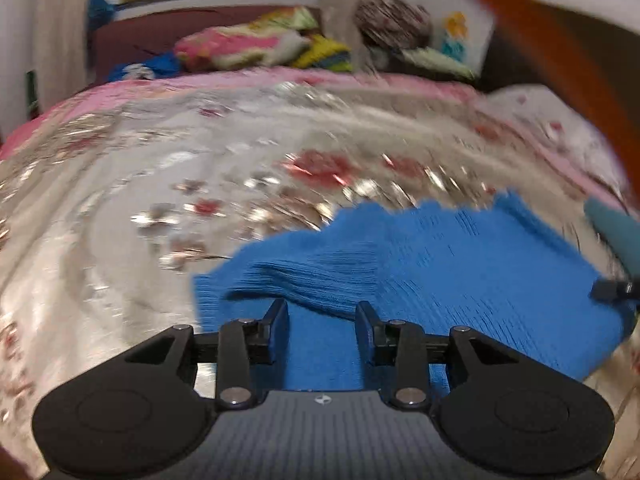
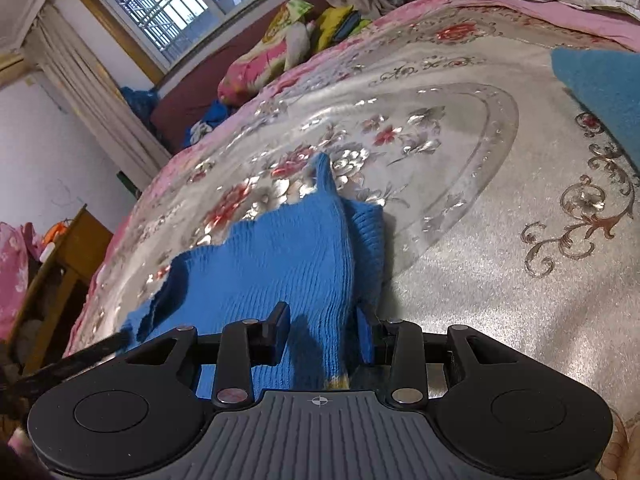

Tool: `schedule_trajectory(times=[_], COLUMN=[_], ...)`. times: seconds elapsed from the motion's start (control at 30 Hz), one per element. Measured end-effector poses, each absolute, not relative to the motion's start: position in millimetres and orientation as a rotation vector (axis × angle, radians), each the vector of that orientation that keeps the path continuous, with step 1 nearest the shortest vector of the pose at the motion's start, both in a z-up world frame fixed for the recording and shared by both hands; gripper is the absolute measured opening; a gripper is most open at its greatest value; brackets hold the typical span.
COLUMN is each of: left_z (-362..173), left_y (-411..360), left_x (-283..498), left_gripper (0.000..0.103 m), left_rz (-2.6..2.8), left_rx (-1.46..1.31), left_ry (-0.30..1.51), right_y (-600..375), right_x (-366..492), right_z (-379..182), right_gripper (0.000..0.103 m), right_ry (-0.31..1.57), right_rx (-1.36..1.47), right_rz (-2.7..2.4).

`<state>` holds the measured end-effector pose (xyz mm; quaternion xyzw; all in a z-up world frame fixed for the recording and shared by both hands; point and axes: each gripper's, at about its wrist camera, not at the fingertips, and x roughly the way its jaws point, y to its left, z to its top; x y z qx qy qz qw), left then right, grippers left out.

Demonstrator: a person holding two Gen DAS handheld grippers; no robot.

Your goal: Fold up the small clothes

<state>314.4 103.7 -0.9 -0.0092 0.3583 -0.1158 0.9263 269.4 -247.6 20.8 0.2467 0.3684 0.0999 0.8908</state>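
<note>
Blue knit garment, partly folded, lying on the floral bedspread directly ahead of and beneath both claws. In the right wrist view a raised fold of the knit runs back between the fingers of my right claw; the fingers stand apart with the cloth loose between them, so I read this claw as released, not yet pinching. My left claw hovers over the near edge of the same garment, its fingers likewise spread and holding nothing (this view is motion-blurred, so contact with the fabric cannot be judged). A teal cloth lies well ahead and to the right of the right claw; a bedding pile sits far ahead by the window. Risk, as I judge it: closing the right claw on the ridge may gather both layers and drag the fold askew, since the loose knit stretches easily.
</note>
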Motion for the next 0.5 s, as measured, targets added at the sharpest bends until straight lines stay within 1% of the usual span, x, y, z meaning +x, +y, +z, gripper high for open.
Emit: schedule_trajectory(times=[0.07,0.13,0.27,0.4,0.5], left_z=[-1,3,8,5,-2], left_y=[98,104,148,163,175], left_x=[323,333,340,307,277], left_gripper=[0.042,0.042,0.042,0.043,0.044], left_rz=[-0.212,-0.109,0.030,0.001,-0.050], left_rx=[0.016,-0.011,-0.273,-0.270,-0.344], left_ry=[0.723,0.689,0.694,0.728,0.753], right_y=[-249,-249,-251,-252,-250], right_x=[270,270,270,268,267], right_z=[21,21,19,20,19], right_gripper=[0.036,0.036,0.036,0.036,0.036], right_ry=[0.766,0.772,0.775,0.771,0.780], right_rx=[0.511,0.508,0.513,0.518,0.513], right_rz=[0.207,0.206,0.212,0.233,0.250])
